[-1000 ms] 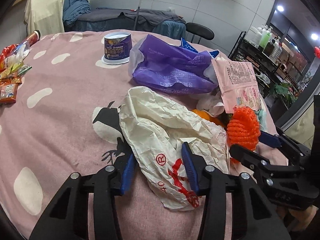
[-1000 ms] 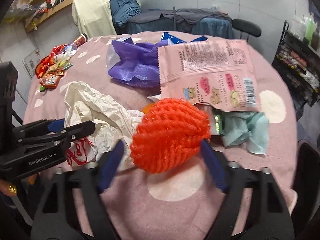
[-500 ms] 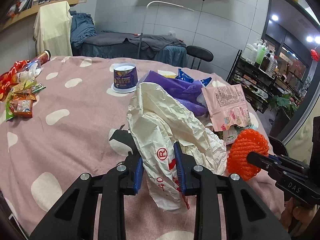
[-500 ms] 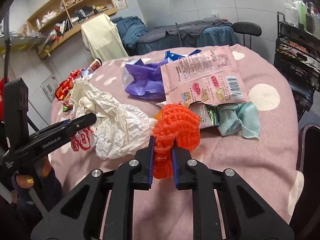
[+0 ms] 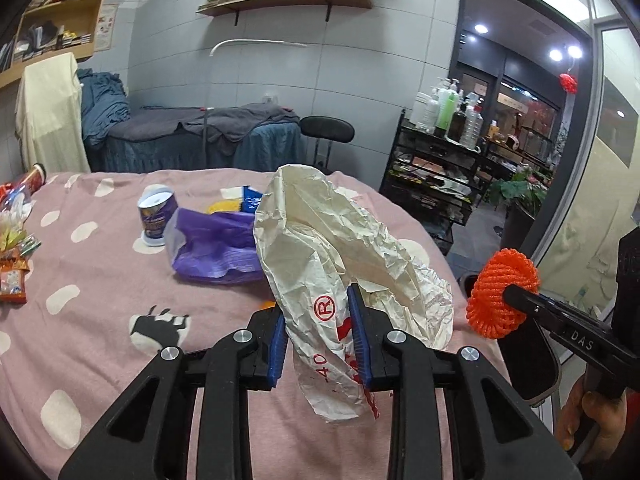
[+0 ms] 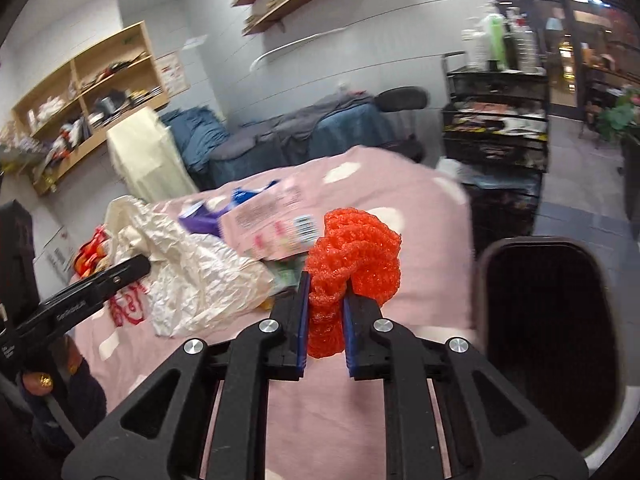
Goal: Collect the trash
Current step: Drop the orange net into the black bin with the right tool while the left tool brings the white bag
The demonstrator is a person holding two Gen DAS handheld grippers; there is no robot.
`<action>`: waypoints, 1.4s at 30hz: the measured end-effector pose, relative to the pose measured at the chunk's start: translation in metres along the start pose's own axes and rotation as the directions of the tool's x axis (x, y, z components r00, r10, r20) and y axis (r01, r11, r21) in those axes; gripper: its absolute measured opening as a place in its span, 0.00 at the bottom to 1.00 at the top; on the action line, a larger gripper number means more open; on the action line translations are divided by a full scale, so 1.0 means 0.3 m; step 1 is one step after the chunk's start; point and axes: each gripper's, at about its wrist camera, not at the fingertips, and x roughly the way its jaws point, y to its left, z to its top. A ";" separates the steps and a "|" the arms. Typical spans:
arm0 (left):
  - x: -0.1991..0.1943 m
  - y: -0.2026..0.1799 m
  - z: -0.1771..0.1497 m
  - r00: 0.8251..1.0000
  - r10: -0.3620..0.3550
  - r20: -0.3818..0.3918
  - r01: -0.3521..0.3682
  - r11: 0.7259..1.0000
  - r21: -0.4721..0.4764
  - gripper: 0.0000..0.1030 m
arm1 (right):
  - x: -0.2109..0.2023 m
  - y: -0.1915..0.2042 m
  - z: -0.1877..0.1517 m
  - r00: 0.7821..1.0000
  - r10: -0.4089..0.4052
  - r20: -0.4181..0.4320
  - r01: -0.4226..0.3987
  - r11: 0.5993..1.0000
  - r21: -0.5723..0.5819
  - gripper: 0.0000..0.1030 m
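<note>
Two pieces of trash held clear of the pink tablecloth [image 5: 100, 280], one in each hand-held gripper.

Left gripper [image 5: 318, 344]: its blue pads are clamped on the lower part of a crumpled white paper bag [image 5: 340, 256] with red print, which stands up above the fingers and hangs a little below them. Right gripper [image 6: 325, 320]: its pads are pinched on the lower fold of an orange foam net [image 6: 352, 260], whose bulk bulges above the fingertips; in the left wrist view the net sits beyond the table's right edge. On the cloth behind the bag lie a purple plastic bag [image 5: 216, 248] and, just beside it, an upright paper cup [image 5: 156, 216]; a pink snack packet [image 6: 272, 228] lies near the net. Snack wrappers [image 5: 12, 248] rest at the far left edge. A dark bin opening [image 6: 548, 340] shows at the right of the table.
</note>
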 end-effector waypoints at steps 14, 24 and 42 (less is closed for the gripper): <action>0.163 -0.323 0.036 0.979 -0.185 -0.091 0.198 0.966 0.167 0.27 | 0.013 -0.493 -0.084 0.951 -0.291 -0.101 0.307 0.918 0.250 0.15; 0.258 -0.456 0.013 0.959 -0.223 -0.177 0.261 0.936 0.237 0.27 | 0.088 -0.603 -0.203 0.926 -0.326 -0.188 0.371 0.873 0.316 0.76; 0.351 -0.697 0.003 0.930 -0.253 -0.265 0.338 0.872 0.355 0.27 | -0.220 -0.683 -0.146 0.831 -0.556 -0.006 0.510 0.758 0.406 0.88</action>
